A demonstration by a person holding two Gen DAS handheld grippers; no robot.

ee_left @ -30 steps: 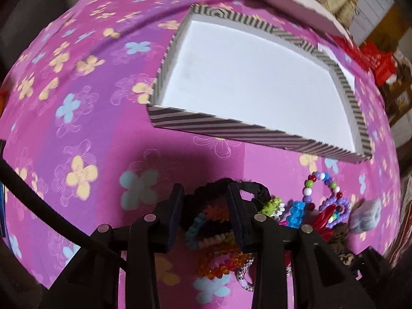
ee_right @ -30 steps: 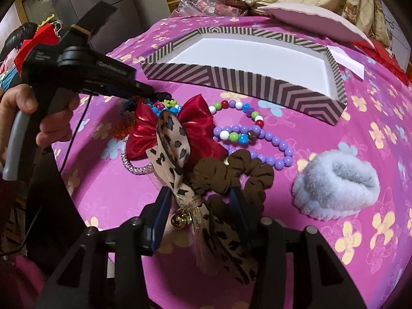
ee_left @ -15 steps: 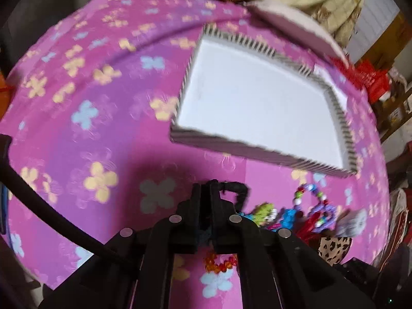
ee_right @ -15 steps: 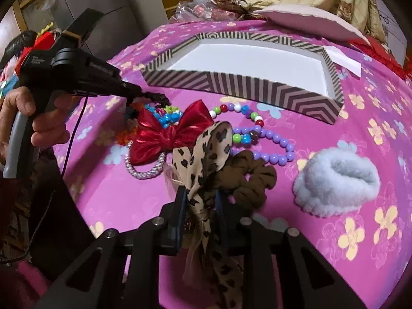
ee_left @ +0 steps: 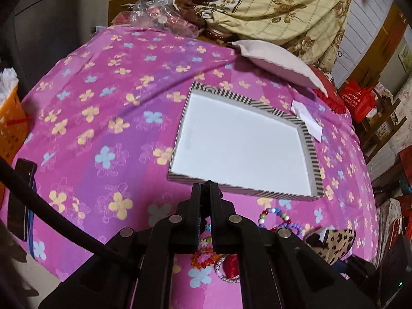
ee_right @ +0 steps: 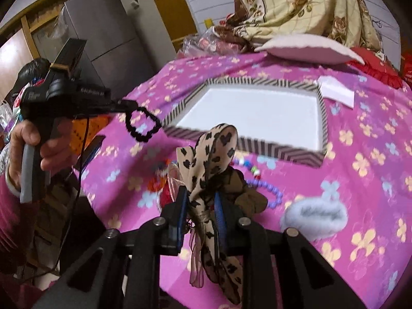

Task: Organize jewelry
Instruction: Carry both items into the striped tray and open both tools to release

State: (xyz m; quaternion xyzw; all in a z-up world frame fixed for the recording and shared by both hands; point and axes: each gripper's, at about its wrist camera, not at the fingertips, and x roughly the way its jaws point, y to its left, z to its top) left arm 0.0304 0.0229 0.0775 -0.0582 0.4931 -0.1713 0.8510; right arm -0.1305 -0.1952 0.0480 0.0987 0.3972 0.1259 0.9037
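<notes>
Black beaded bracelet [ee_right: 141,124] dangled from the clamped left gripper [ee_right: 121,105] beside the striped tray [ee_right: 247,147], barely visible in the left wrist view; gripper lettering blurred, unreadable. Leopard-print bow [ee_right: 206,164] pinched in the right gripper [ee_right: 199,206], raised above the pink flowered cloth [ee_right: 360,134].

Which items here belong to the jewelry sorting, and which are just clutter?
Job: striped box; black bracelet in left gripper; leopard bow in right gripper; purple bead bracelet.

Clutter: pillow; floral quilt; orange basket.
</notes>
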